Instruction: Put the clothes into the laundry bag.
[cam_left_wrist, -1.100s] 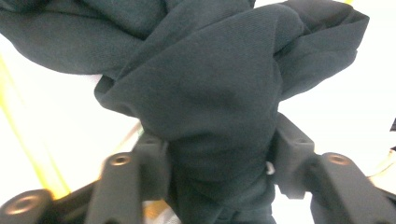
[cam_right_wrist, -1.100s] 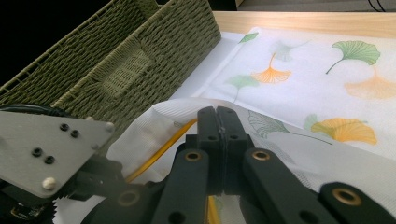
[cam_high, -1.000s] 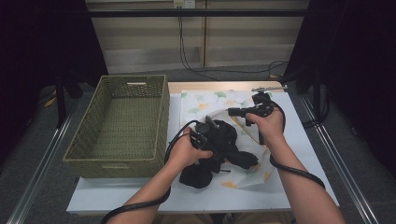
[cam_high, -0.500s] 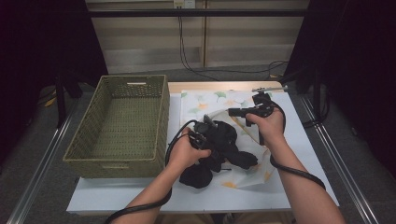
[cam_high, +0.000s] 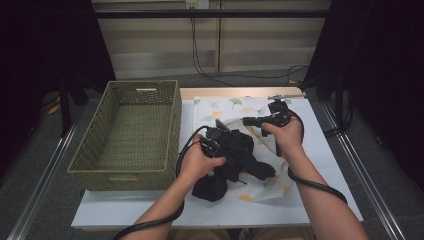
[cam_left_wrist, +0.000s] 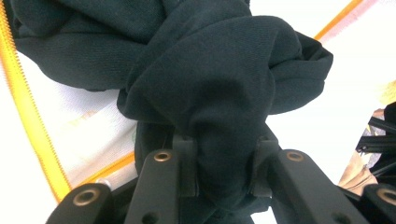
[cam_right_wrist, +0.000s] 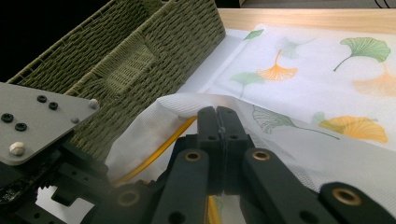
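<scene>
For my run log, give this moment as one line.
left gripper: closing on dark garment | right gripper: shut on mesh bag | basket: beside

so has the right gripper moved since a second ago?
No. In the high view the right gripper sits at the same spot relative to the wicker basket, shut on the white mesh bag.
</scene>
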